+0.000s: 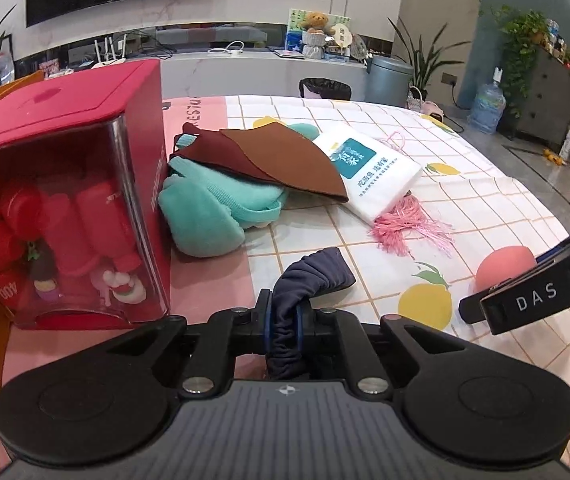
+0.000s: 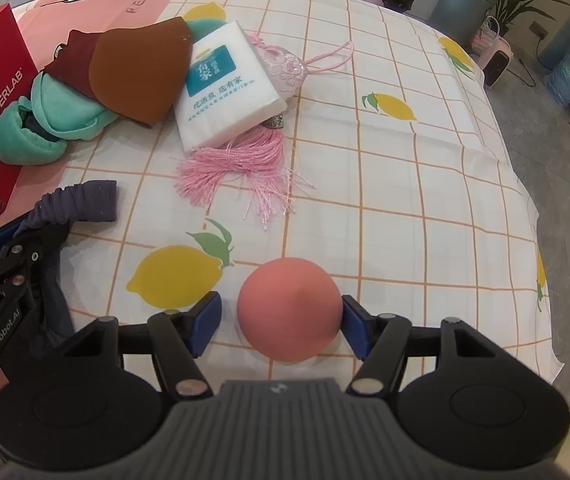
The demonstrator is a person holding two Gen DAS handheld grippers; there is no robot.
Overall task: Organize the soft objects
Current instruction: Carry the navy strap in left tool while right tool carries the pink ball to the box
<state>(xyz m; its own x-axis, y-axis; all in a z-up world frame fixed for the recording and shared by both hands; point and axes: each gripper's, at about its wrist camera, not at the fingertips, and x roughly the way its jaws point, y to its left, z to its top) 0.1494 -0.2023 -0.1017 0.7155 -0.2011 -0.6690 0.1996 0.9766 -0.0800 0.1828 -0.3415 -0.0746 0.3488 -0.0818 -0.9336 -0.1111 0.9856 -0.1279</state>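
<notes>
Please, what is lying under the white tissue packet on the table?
Under the white tissue packet lies a pink embroidered pouch; its cord loop shows behind and its pink tassel spreads out in front. The pouch's middle is covered, so anything else beneath cannot be seen.

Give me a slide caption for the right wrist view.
Right claw open around a pink ball on the lemon-print tablecloth, with the left claw shut on a dark fabric band nearby.
</notes>
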